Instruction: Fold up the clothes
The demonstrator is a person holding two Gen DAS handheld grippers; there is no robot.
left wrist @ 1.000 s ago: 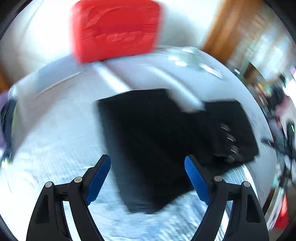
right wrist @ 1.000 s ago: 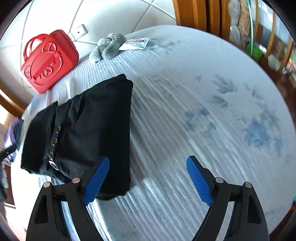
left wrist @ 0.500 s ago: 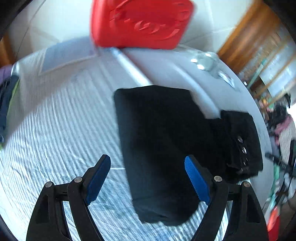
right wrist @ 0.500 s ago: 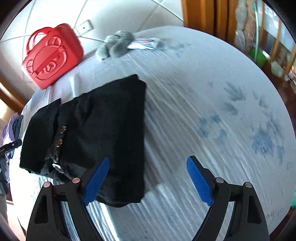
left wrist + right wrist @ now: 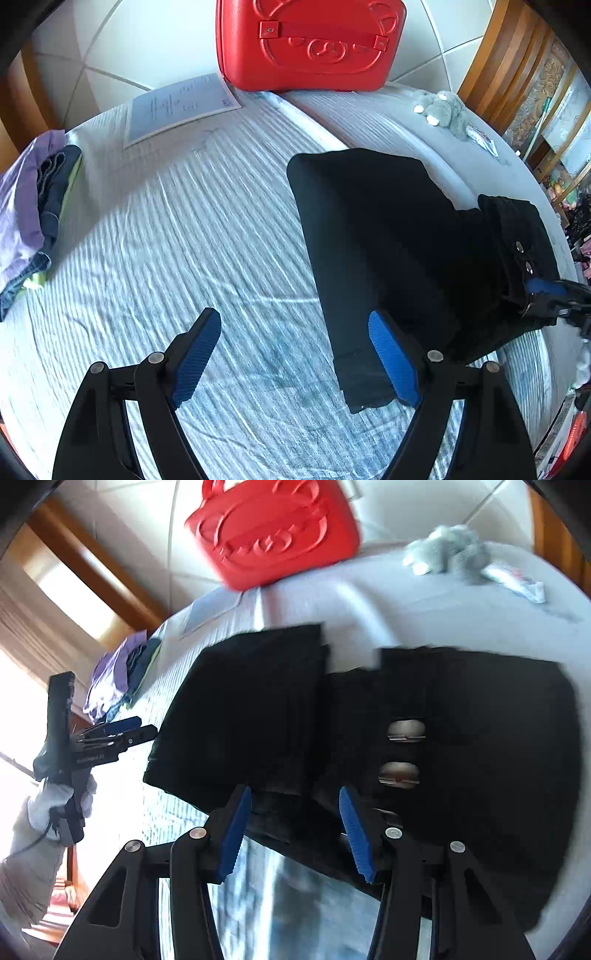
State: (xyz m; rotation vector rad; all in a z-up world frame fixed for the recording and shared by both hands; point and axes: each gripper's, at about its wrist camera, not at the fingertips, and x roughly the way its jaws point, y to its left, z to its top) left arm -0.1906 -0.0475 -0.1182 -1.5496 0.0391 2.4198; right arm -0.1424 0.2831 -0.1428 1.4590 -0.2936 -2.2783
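Ahead of the right tool [image 5: 291, 830], close between its parted blue pads, lies the near edge of the black garment [image 5: 369, 720] on the striped bed [image 5: 184, 221]. A second ago this tool hung well back with bare sheet before it; it has since swung in low over the metal snaps [image 5: 404, 731], jaws half open, gripping nothing yet. That suggests the next fold starts at this edge. The left tool [image 5: 295, 350] hovers wide open and empty, with the garment's lower corner just beyond its right pad. Farther ahead of both tools sit a red bag [image 5: 310, 40], a grey plush toy [image 5: 441, 110] and a paper sheet [image 5: 177, 105]; a pile of folded clothes [image 5: 33, 210] lies off to the left. Nothing blocks the garment.
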